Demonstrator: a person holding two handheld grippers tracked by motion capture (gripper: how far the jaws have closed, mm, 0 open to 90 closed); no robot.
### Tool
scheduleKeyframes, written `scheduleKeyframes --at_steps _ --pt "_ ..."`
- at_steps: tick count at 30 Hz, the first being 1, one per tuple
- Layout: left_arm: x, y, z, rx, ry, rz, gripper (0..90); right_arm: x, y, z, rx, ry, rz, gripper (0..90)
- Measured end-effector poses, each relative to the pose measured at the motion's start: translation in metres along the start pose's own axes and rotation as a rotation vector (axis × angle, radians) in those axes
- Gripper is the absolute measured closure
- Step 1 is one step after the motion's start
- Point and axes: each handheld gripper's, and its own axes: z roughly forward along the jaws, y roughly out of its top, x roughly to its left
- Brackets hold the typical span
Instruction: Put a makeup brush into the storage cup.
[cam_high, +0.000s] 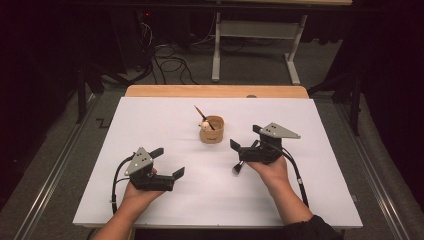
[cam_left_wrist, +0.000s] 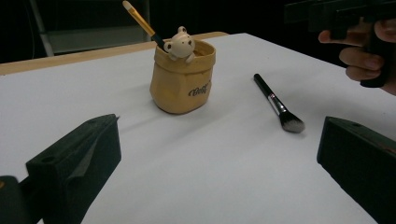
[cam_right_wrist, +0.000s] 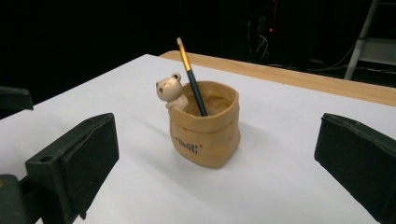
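A tan bag-shaped cup (cam_high: 212, 131) with a small bear figure (cam_left_wrist: 180, 43) on its rim stands at the table's middle. A thin brush with a gold and black handle (cam_right_wrist: 190, 74) leans inside it. A black makeup brush (cam_left_wrist: 278, 105) with grey bristles lies flat on the sheet, right of the cup; in the high view this brush (cam_high: 237, 168) lies just under my right gripper (cam_high: 246, 137). That gripper is open and holds nothing; its own view faces the cup (cam_right_wrist: 205, 135). My left gripper (cam_high: 168, 161) rests open and apart at the front left.
A white sheet (cam_high: 200, 200) covers the table, with a wooden strip (cam_high: 215, 91) bare at the far edge. Behind the table stand a metal frame (cam_high: 257, 30) and loose cables (cam_high: 170, 65) on the floor. Dark curtains close both sides.
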Motion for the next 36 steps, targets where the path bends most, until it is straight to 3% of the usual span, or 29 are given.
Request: scheduleKeyframes --at_steps 17,27,36 --pt "0.001 0.001 -0.001 -0.006 0.007 -0.003 0.5 -0.001 -0.025 -0.05 -0.015 -0.043 -0.048 0.2" --pt "0.002 0.001 -0.003 -0.008 0.008 -0.005 0.5 -0.002 -0.036 -0.067 -0.006 -0.052 -0.038 0.2" --pt "0.002 0.002 -0.003 -0.009 0.006 -0.002 0.5 -0.006 -0.048 -0.09 0.0 -0.089 -0.042 0.2"
